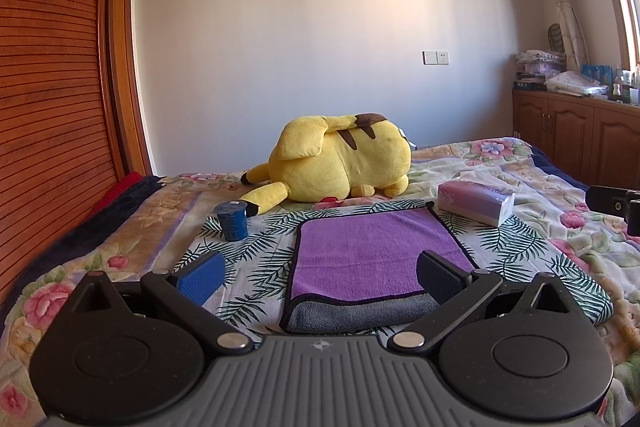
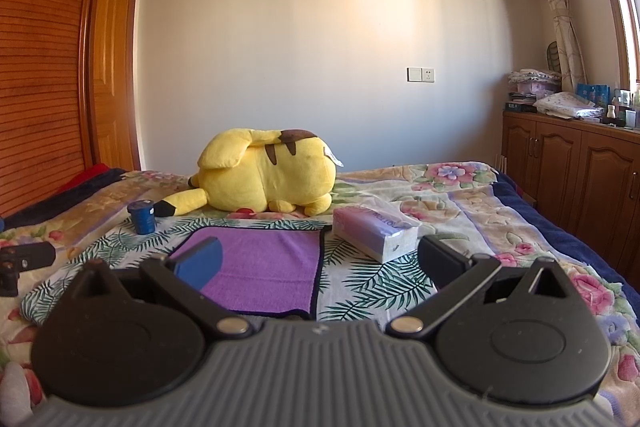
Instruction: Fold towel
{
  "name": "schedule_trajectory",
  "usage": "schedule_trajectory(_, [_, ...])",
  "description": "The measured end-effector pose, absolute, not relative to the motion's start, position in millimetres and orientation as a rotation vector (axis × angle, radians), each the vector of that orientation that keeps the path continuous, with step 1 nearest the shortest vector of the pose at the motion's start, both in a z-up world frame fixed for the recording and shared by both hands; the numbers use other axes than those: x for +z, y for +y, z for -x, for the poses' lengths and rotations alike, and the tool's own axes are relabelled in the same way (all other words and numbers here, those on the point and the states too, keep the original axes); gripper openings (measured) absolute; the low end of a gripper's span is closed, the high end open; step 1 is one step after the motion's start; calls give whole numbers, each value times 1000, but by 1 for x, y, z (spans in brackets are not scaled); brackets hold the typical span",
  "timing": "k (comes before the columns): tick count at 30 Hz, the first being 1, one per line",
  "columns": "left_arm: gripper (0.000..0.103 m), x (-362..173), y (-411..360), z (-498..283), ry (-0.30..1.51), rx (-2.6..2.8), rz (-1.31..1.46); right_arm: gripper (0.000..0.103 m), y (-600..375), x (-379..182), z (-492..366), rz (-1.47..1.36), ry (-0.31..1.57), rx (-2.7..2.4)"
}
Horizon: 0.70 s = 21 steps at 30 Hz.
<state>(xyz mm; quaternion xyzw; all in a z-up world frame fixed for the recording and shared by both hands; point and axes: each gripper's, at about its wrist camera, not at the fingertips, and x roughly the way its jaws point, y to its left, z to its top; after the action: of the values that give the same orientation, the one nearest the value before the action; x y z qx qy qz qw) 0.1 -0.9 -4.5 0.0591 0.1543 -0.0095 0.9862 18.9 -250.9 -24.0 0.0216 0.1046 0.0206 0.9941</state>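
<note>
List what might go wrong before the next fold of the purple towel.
1. The purple-and-grey towel lies on a loose palm-leaf cloth; an open gripper could pinch both layers.
2. The pink tissue pack sits close to the towel's far right corner; a sweeping fold may knock it.
3. The blue cup could tip.

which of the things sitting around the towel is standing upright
The small dark blue cup; the white-and-pink tissue pack lies flat, and the yellow plush toy lies down.
</note>
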Motion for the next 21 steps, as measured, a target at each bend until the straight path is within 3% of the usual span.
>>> schedule_trajectory(21, [103, -6, 0, 0, 322, -20, -125, 103, -251, -23, -19, -43, 212, 42])
